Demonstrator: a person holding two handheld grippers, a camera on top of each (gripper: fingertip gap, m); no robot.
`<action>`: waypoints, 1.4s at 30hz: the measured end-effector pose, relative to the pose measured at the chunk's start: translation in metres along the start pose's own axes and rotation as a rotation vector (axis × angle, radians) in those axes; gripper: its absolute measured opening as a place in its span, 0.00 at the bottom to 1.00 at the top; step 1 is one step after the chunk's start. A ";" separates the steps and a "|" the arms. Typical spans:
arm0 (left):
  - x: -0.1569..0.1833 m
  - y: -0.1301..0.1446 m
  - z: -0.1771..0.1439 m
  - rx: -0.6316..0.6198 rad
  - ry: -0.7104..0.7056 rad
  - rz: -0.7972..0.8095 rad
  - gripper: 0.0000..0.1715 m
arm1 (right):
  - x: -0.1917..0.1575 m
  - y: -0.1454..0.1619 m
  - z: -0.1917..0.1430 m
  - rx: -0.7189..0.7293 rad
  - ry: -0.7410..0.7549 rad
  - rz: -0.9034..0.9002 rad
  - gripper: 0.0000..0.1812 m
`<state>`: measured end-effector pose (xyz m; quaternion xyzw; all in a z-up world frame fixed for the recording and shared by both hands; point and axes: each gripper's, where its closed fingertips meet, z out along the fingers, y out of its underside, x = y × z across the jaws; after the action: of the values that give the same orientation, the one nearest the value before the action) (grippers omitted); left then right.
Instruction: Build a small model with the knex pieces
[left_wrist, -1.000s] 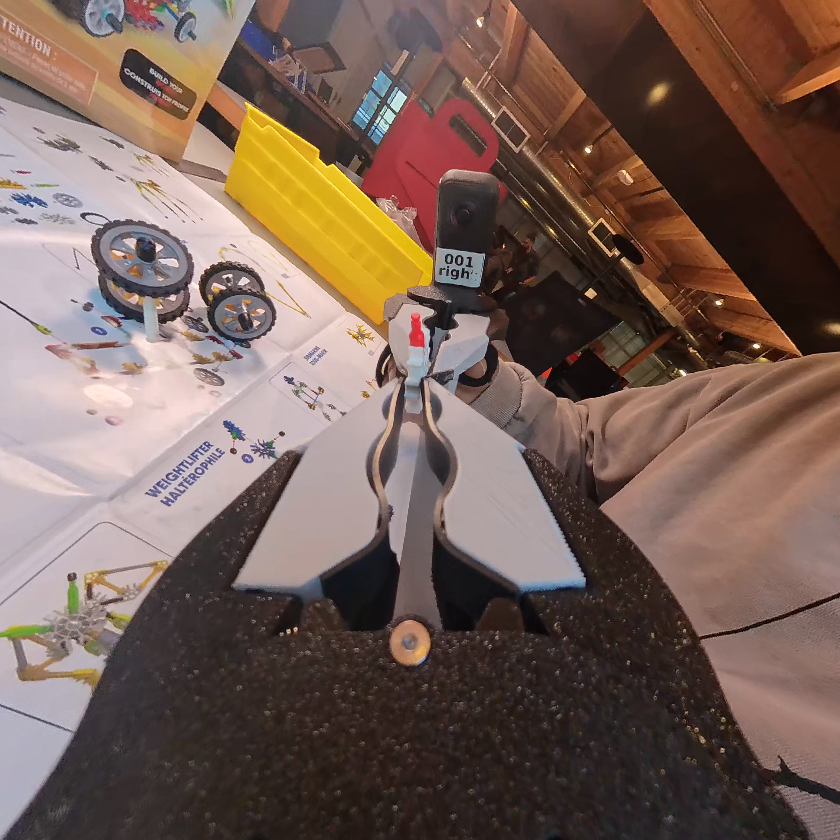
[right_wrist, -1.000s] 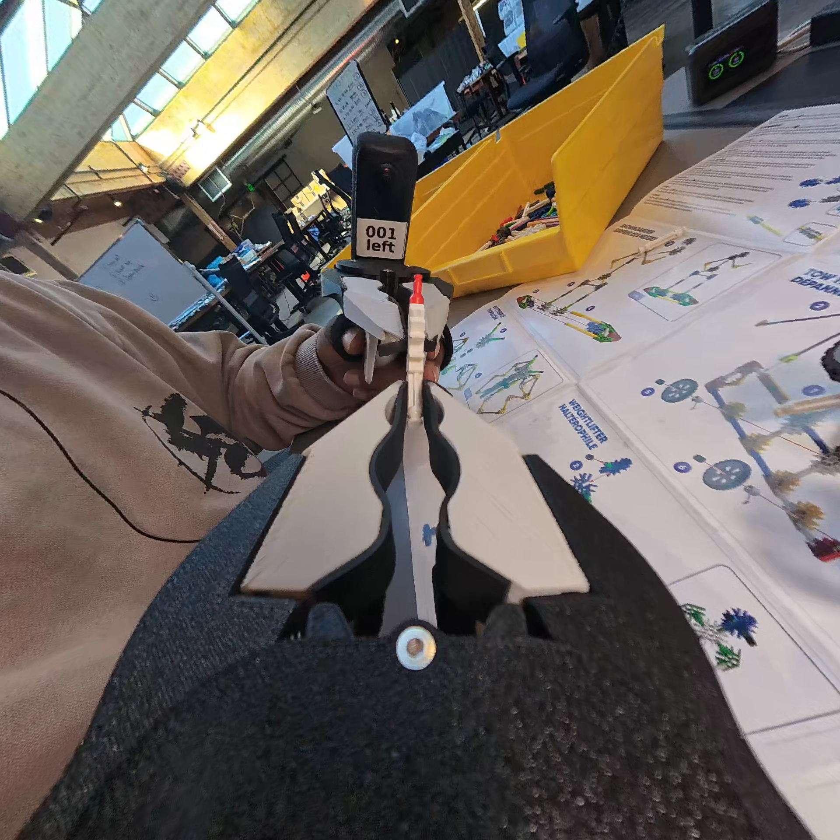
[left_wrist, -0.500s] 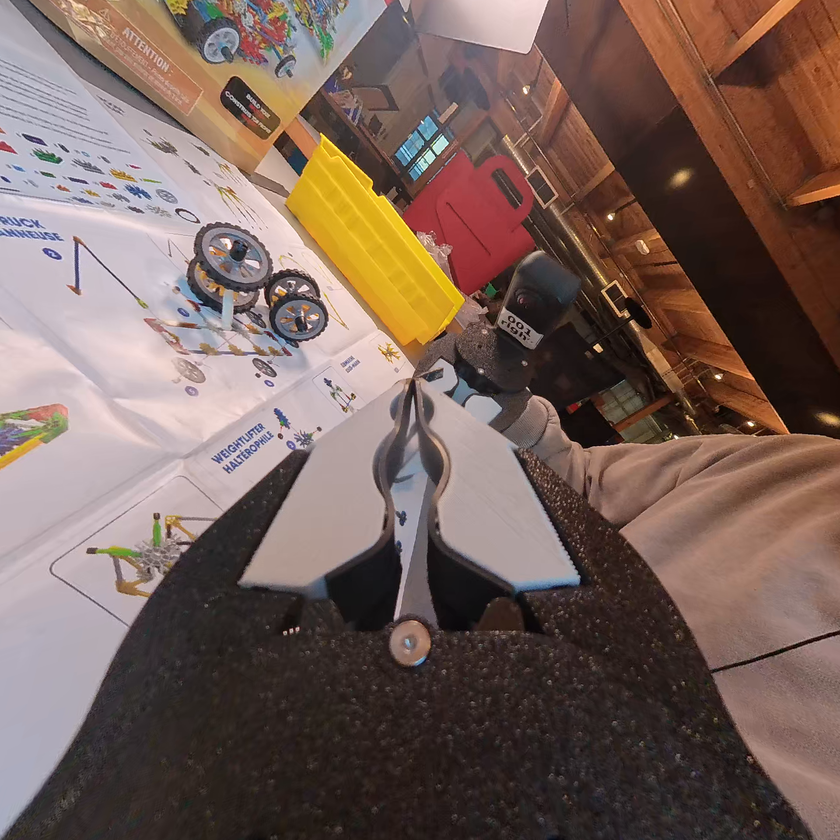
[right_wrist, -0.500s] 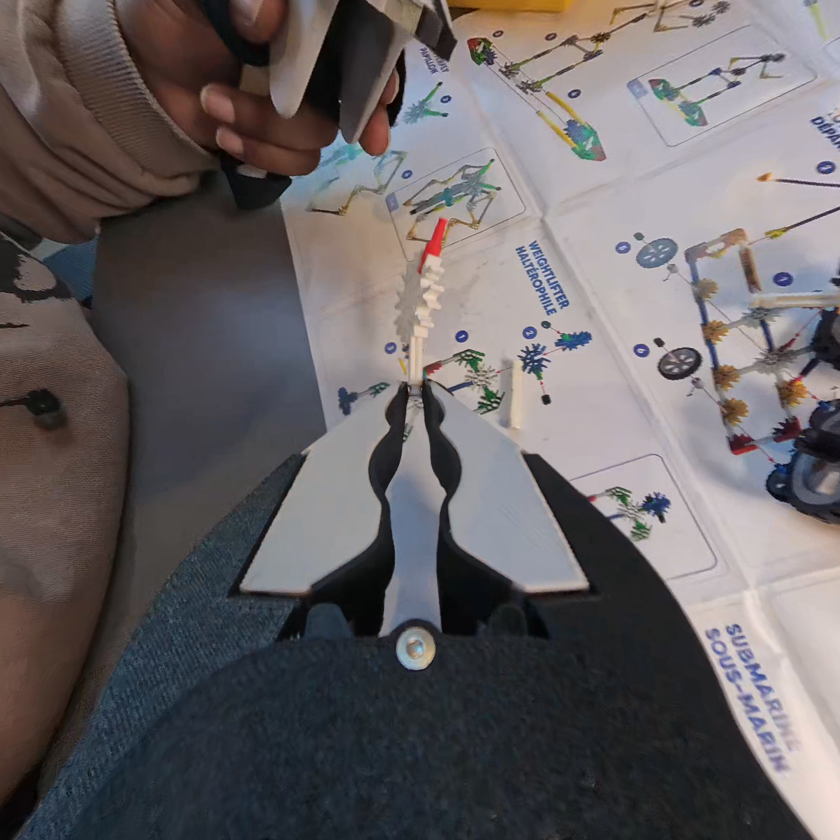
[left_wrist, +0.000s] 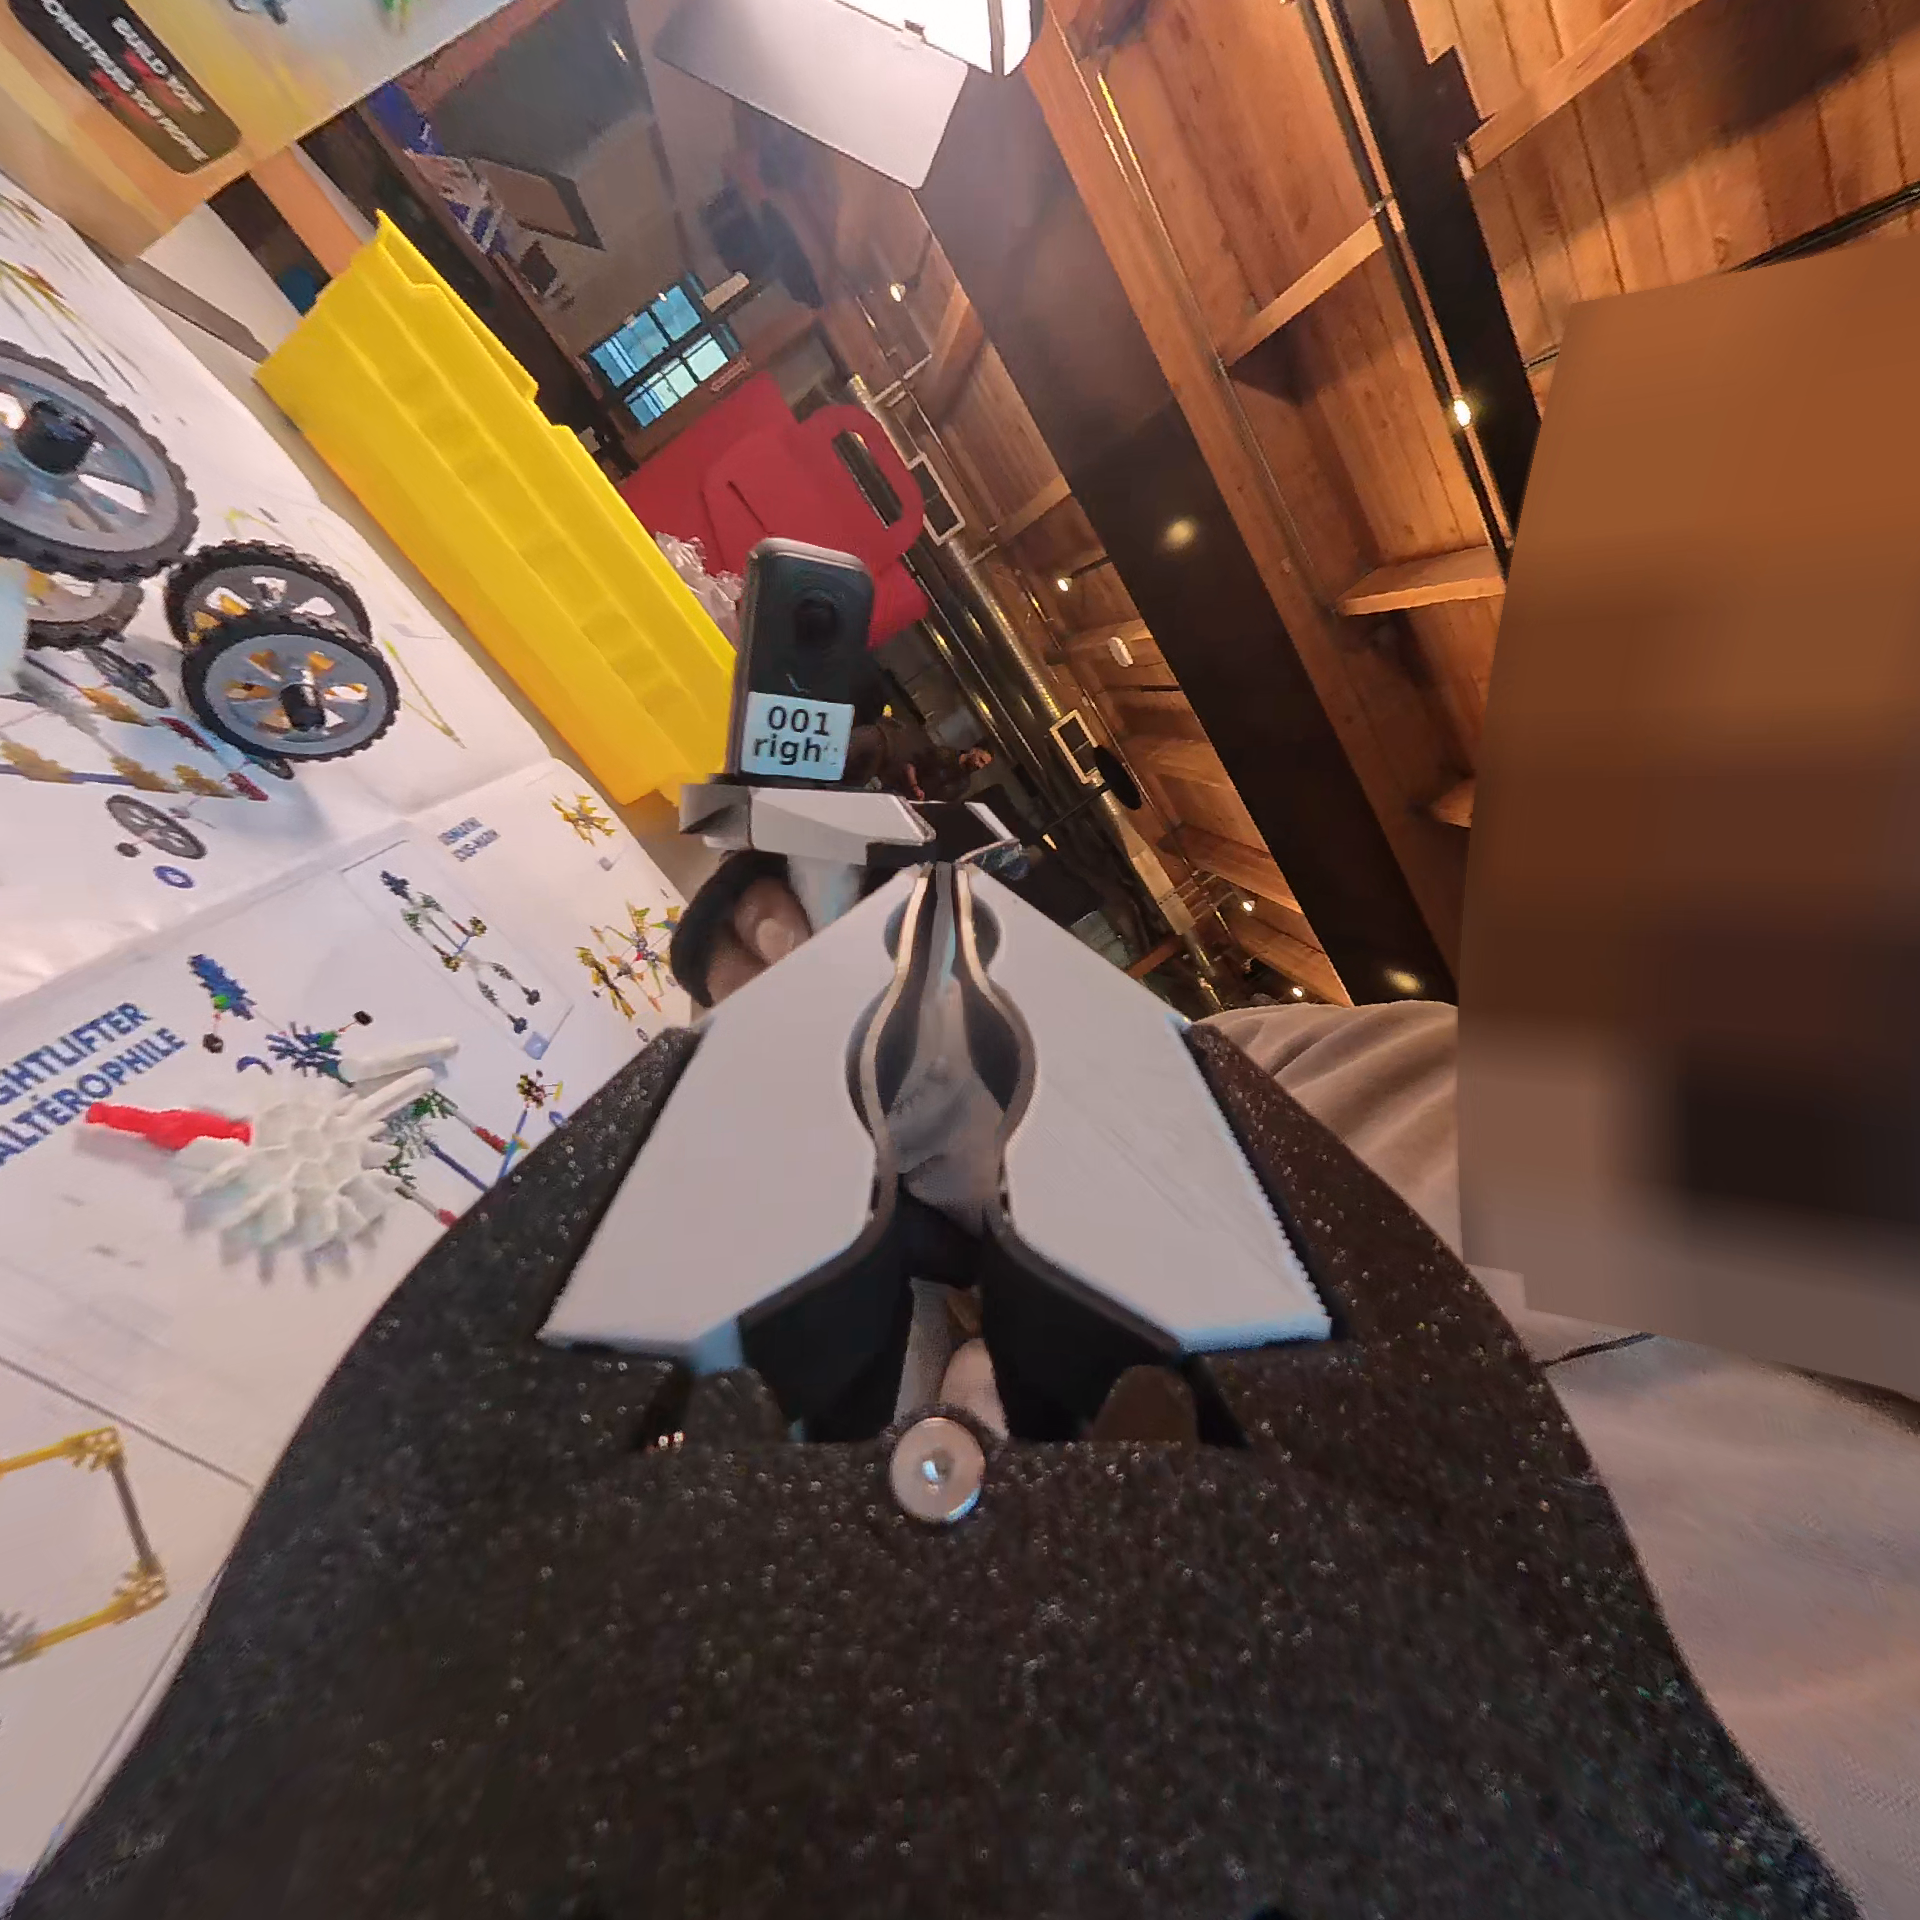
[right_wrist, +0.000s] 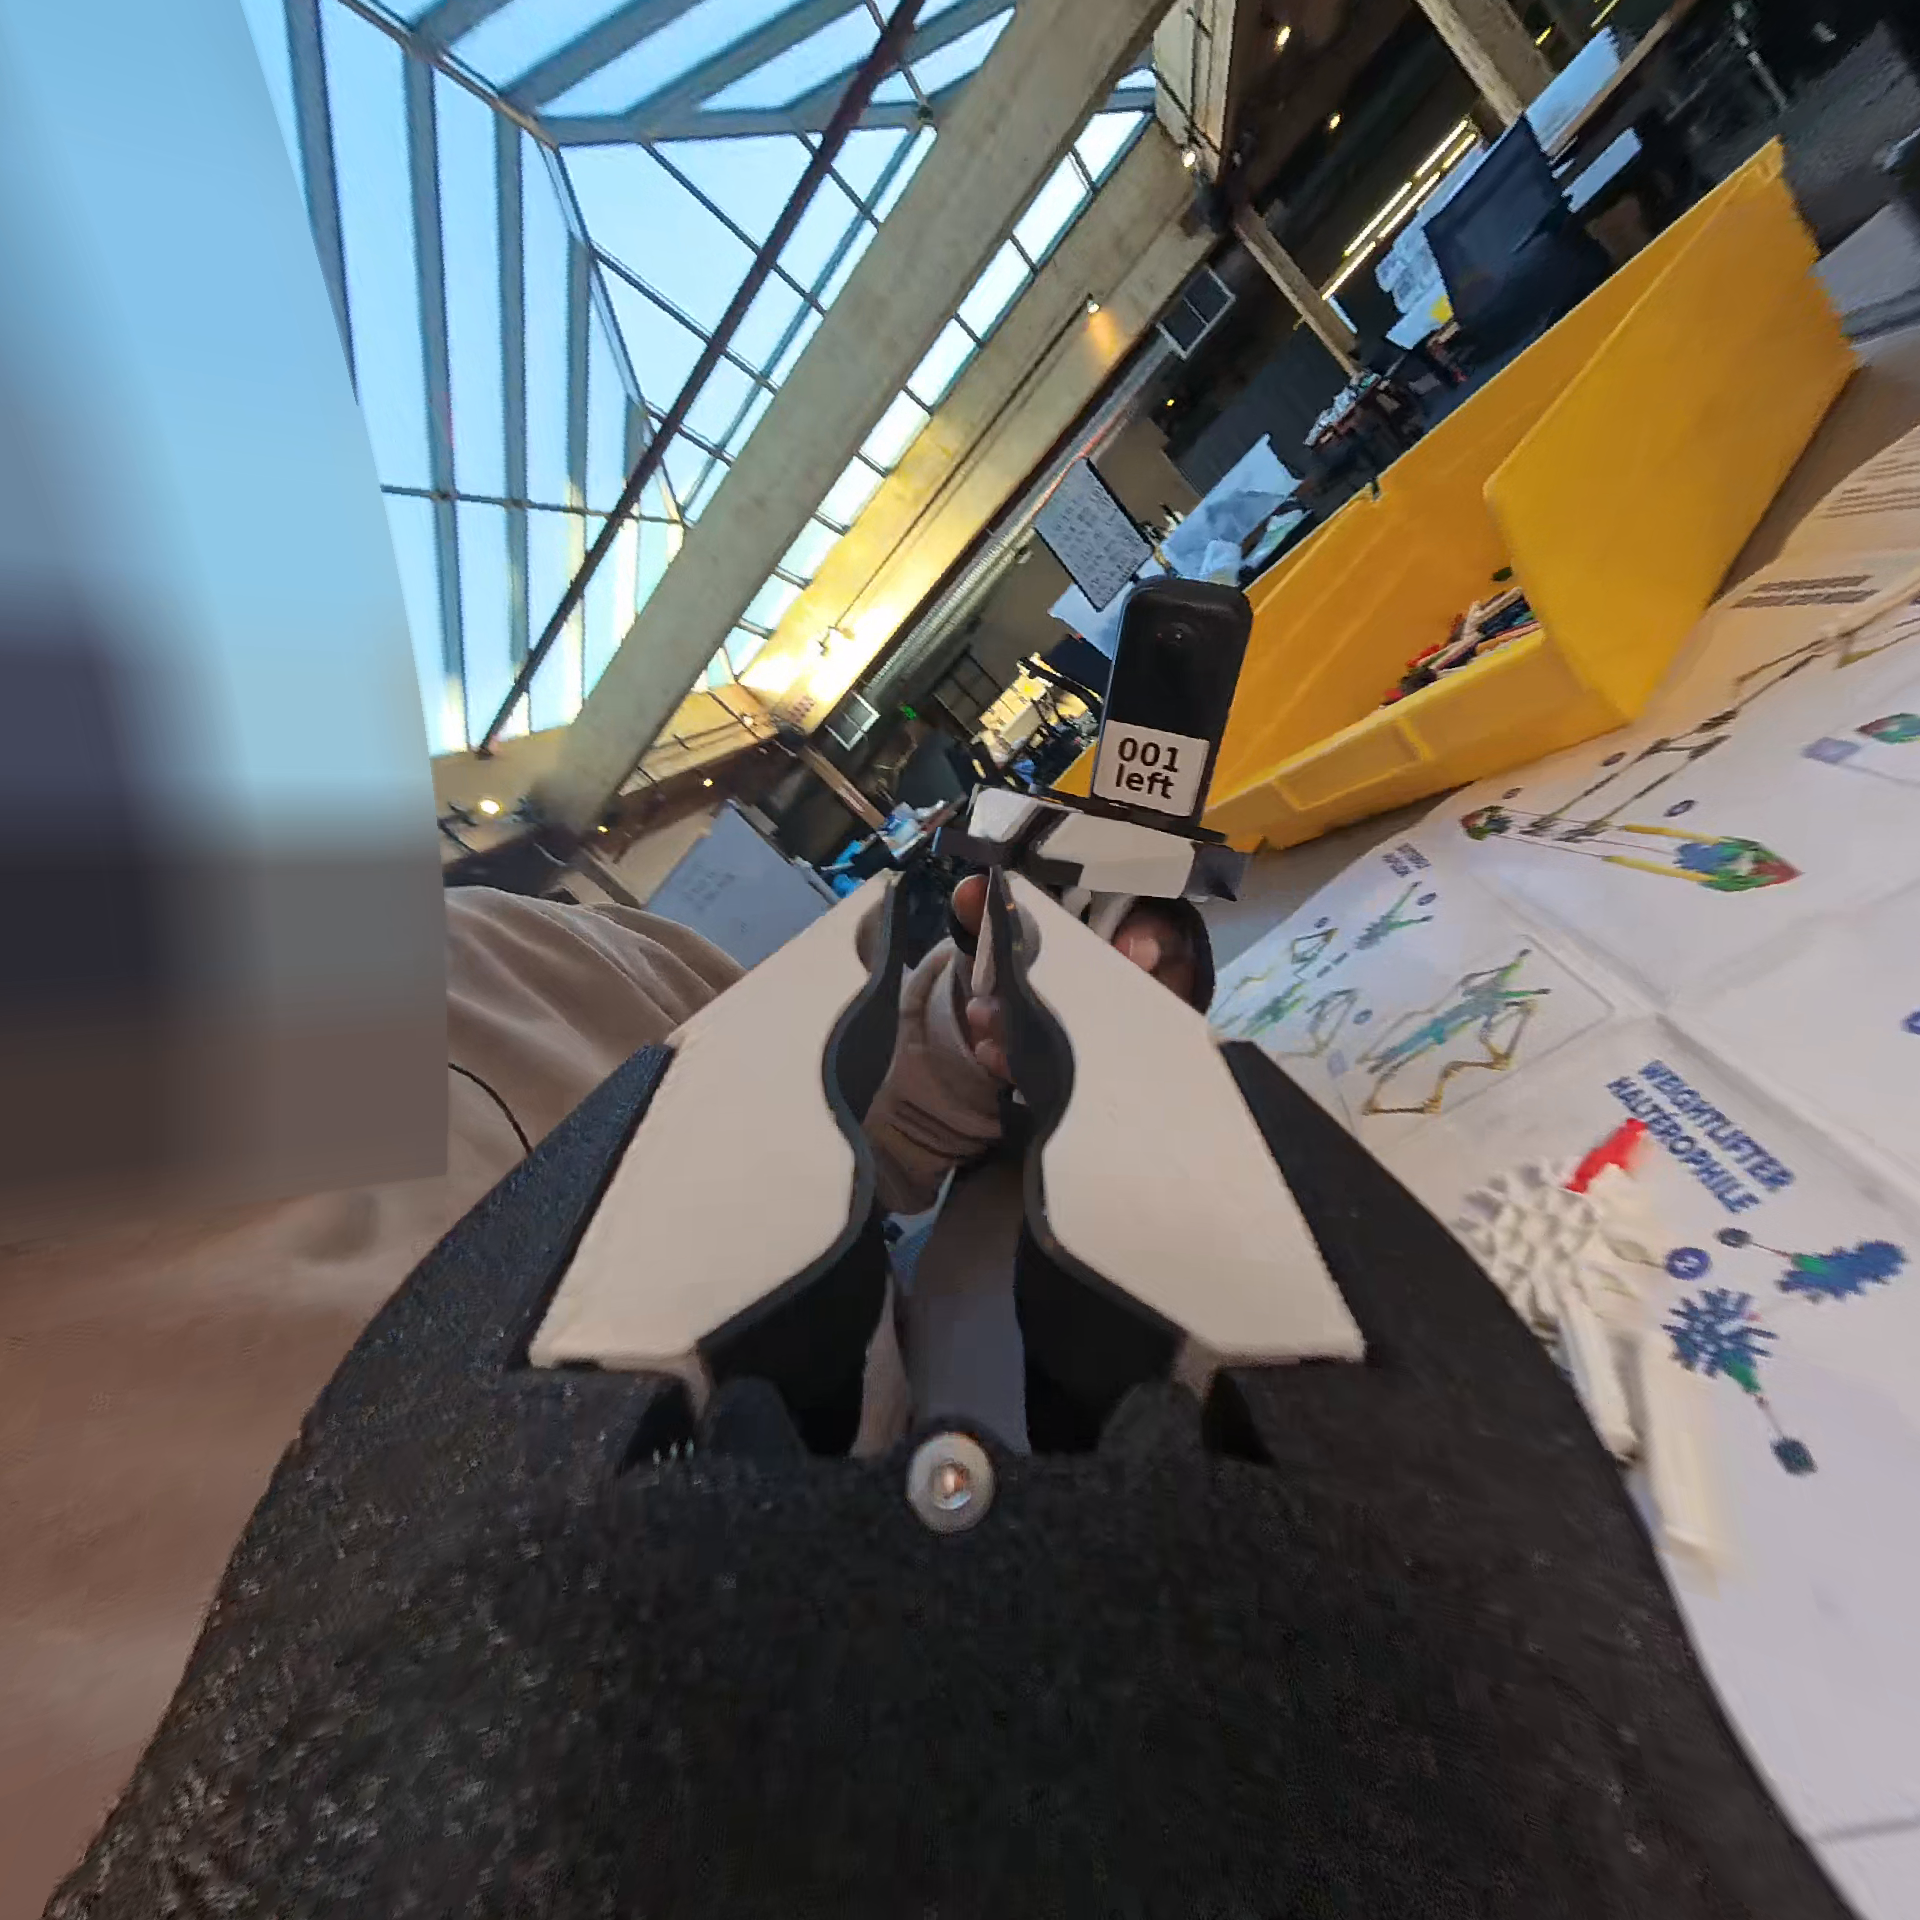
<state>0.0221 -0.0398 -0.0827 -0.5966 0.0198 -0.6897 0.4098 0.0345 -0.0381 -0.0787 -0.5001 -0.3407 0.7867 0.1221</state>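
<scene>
A white toothed connector piece (left_wrist: 301, 1164) with a red tip (left_wrist: 156, 1122) lies on the printed instruction sheet (left_wrist: 312, 904), left of my left gripper (left_wrist: 940, 878). The left gripper is shut with nothing between its pads and is raised off the sheet. My right gripper (right_wrist: 940, 894) is open and empty, also raised. The same piece (right_wrist: 1538, 1236) lies on the sheet to its right. The two grippers face each other, tips close together. A hand holds each one.
A yellow bin (left_wrist: 488, 540) with loose parts stands at the sheet's far edge and also shows in the right wrist view (right_wrist: 1558, 582). A wheeled toy model (left_wrist: 281, 665) stands at the left. A loose white rod (right_wrist: 1595, 1371) lies beside the piece. A person's beige sleeve fills the near side. Only a small space, under 4 cm, lies between the two pairs of fingers.
The right gripper carried the white piece with the red tip down to the sheet, opened and let it go. Both grippers have since lifted and turned to face each other.
</scene>
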 end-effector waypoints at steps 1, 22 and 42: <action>0.003 0.001 0.001 -0.001 0.017 -0.001 0.01 | 0.000 -0.001 0.001 0.012 -0.015 0.021 0.07; 0.011 0.022 0.010 -0.134 0.001 0.166 0.13 | -0.017 0.020 0.013 -0.073 -0.111 0.025 0.07; 0.016 0.038 0.013 -0.243 -0.029 0.361 0.15 | -0.032 0.032 0.010 -0.148 -0.197 -0.033 0.07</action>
<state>0.0545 -0.0687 -0.0854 -0.6383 0.2035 -0.5891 0.4519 0.0452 -0.0828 -0.0740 -0.4224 -0.4165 0.8025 0.0638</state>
